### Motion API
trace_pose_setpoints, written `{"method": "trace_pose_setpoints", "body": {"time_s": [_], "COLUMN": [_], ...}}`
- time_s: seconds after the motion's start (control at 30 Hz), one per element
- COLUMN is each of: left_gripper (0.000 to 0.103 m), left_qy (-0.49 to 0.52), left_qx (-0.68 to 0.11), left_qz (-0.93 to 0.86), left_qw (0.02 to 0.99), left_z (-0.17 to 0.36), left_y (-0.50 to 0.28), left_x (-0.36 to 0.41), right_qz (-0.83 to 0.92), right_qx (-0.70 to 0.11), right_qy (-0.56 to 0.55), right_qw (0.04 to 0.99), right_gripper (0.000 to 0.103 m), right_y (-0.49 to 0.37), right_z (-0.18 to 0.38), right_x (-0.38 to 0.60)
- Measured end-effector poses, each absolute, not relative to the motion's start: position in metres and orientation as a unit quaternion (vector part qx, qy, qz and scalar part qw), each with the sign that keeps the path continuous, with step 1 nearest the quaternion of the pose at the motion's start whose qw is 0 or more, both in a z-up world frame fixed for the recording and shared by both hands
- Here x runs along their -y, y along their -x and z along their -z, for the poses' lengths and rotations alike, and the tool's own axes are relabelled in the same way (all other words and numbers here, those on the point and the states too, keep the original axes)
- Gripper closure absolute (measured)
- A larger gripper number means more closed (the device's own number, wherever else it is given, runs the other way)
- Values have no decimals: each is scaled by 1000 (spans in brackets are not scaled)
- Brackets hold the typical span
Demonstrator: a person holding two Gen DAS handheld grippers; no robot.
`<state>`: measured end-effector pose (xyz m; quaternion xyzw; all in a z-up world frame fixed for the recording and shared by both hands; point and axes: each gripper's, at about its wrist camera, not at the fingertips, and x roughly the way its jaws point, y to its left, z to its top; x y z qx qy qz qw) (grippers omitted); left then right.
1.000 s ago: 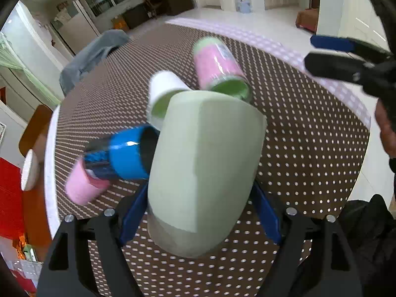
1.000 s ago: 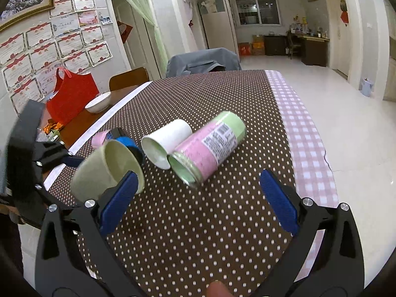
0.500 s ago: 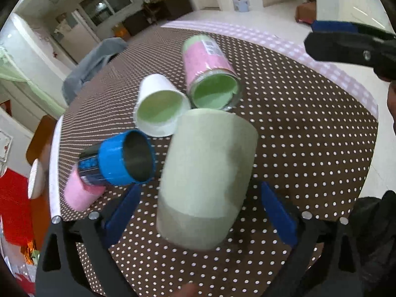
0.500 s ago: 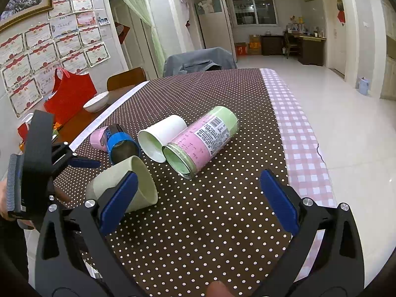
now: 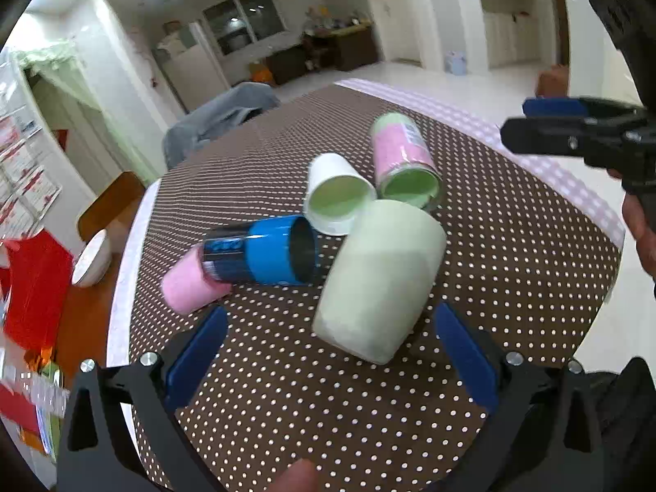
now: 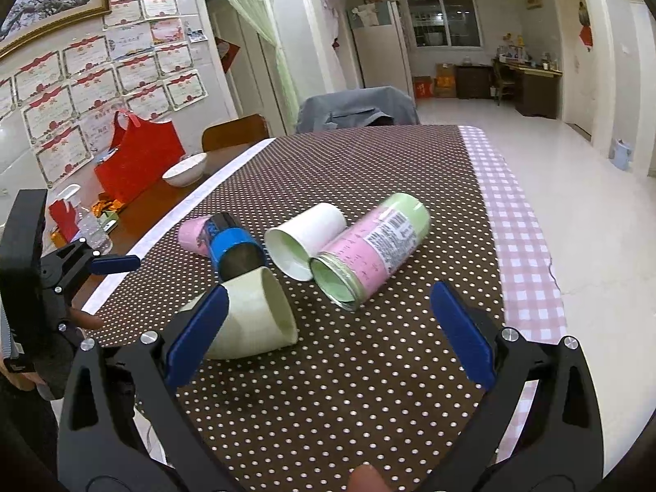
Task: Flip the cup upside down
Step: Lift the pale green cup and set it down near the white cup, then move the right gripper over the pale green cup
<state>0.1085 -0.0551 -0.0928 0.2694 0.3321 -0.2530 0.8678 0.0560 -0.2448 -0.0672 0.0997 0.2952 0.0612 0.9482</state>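
Note:
A pale green cup (image 5: 379, 279) lies on its side on the dotted brown tablecloth (image 5: 369, 410), its base toward the left wrist camera; the right wrist view shows its open mouth (image 6: 254, 315). My left gripper (image 5: 328, 352) is open and empty, just behind the cup and apart from it. My right gripper (image 6: 324, 328) is open and empty, above the cloth to the cup's right; it also shows in the left wrist view (image 5: 574, 131).
Behind the cup lie a blue-rimmed can (image 5: 262, 256) over a pink cup (image 5: 184, 287), a white cup (image 5: 334, 197) and a pink-and-green jar (image 5: 404, 160). A white bowl (image 6: 184, 170) and red bag (image 6: 139, 156) stand on the bare wood at left. A chair (image 6: 356, 106) is at the far end.
My left gripper opened and let go of the green cup, which now lies on its side on the cloth. The gripper drew back from it. The right gripper stayed open.

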Motion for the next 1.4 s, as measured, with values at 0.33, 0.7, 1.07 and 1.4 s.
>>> {"method": "trace_pose_setpoints", "body": {"time_s": [0.33, 0.7, 1.07, 1.4], "left_gripper": [4, 4, 4, 4], "left_qy": [-224, -175, -133, -107], "left_qx": [-318, -295, -277, -247], "left_qz": [222, 180, 149, 98], "left_qw": [894, 922, 940, 958], "left_z": [79, 62, 48, 40], "left_y": [-98, -84, -68, -53], "left_x": [29, 9, -14, -32], "right_qz": [-97, -127, -172, -232], "right_qx": [-256, -242, -241, -266], "right_qy": [-63, 9, 69, 161], "right_qw": [960, 962, 953, 922], "right_gripper": [6, 6, 6, 6], "right_y": [-54, -55, -52, -66], "right_z": [48, 37, 29, 35], "right_x": [220, 188, 166, 148]}}
